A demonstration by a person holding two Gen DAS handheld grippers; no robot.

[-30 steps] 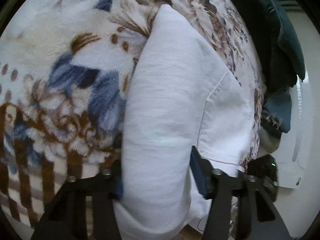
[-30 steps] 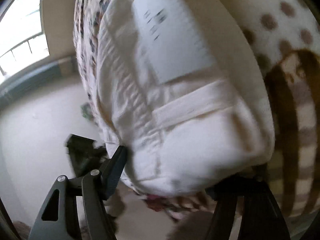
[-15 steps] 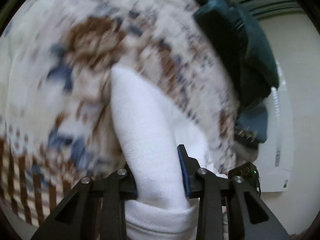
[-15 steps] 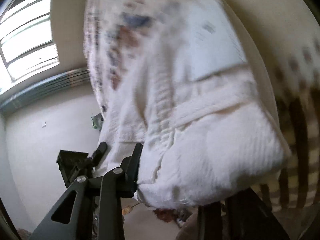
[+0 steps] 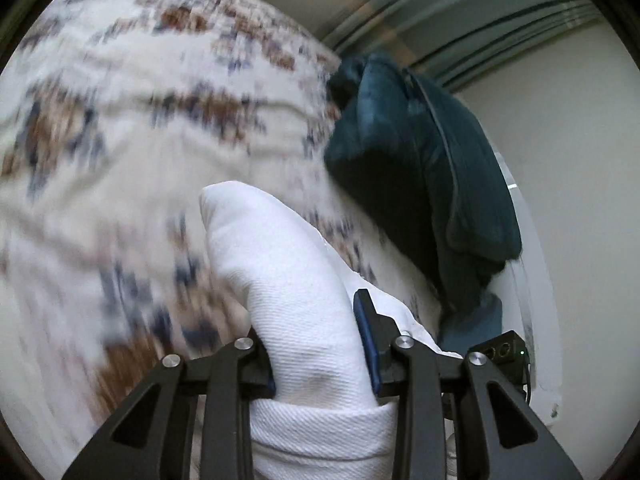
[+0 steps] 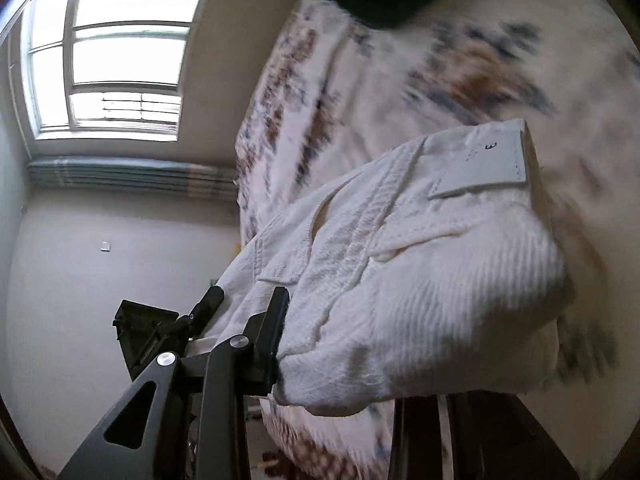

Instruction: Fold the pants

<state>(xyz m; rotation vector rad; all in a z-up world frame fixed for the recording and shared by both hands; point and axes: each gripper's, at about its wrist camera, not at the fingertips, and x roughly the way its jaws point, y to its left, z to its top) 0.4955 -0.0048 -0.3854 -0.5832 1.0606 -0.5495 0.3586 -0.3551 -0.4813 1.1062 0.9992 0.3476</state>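
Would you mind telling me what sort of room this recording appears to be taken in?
Most likely a bedroom at home: a floral blanket covers what looks like a bed, a dark teal pillow lies on it, and a window sits in a plain wall.

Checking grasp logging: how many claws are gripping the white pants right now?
2. The left claw pinches a rolled fold of the pants; the right claw clamps the waistband end, though its right finger is mostly hidden behind the cloth.

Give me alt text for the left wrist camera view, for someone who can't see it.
The left gripper is shut on a thick fold of white pants, lifted above a blurred floral blanket. A dark teal blanket is bunched at the right, near a pale wall.
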